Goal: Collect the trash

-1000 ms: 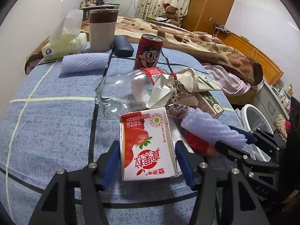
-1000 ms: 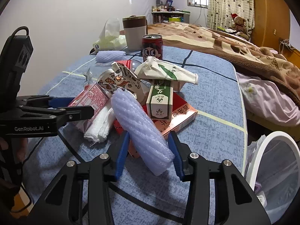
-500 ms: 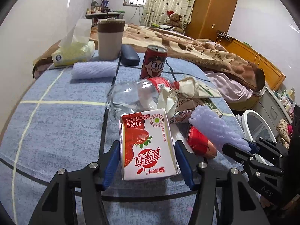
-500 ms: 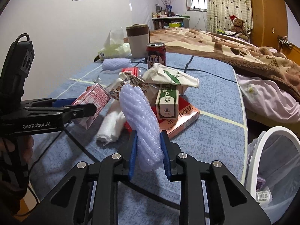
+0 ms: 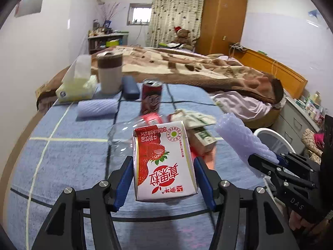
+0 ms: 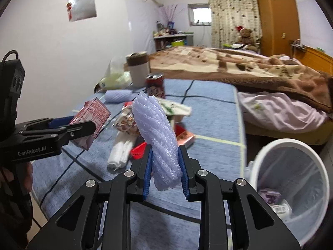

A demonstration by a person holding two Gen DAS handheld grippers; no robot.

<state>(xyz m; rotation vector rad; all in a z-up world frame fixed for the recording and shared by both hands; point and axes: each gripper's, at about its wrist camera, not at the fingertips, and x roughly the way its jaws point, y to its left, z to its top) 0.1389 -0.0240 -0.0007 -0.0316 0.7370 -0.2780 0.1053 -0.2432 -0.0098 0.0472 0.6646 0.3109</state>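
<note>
My left gripper (image 5: 163, 178) is shut on a red and white strawberry milk carton (image 5: 163, 162) and holds it above the blue cloth-covered table (image 5: 68, 158). The carton also shows in the right wrist view (image 6: 92, 118). My right gripper (image 6: 165, 166) is shut on a lilac foam net sleeve (image 6: 158, 137), lifted off the table; the sleeve also shows in the left wrist view (image 5: 242, 139). A white bin (image 6: 291, 179) with a clear liner stands on the floor at the right, with some trash inside.
On the table lie a clear bottle (image 5: 122, 133), a red can (image 5: 152, 96), a green and white box (image 5: 203, 137), a crumpled bag (image 6: 174, 107), a white tissue wad (image 6: 121, 151) and a second foam sleeve (image 5: 96, 108). A cup (image 5: 109, 73) and tissue pack (image 5: 76, 85) stand behind.
Both grippers have risen with their loads off the table. The right gripper closed on the foam sleeve and turned it upright, and the bin has come closer in its view.
</note>
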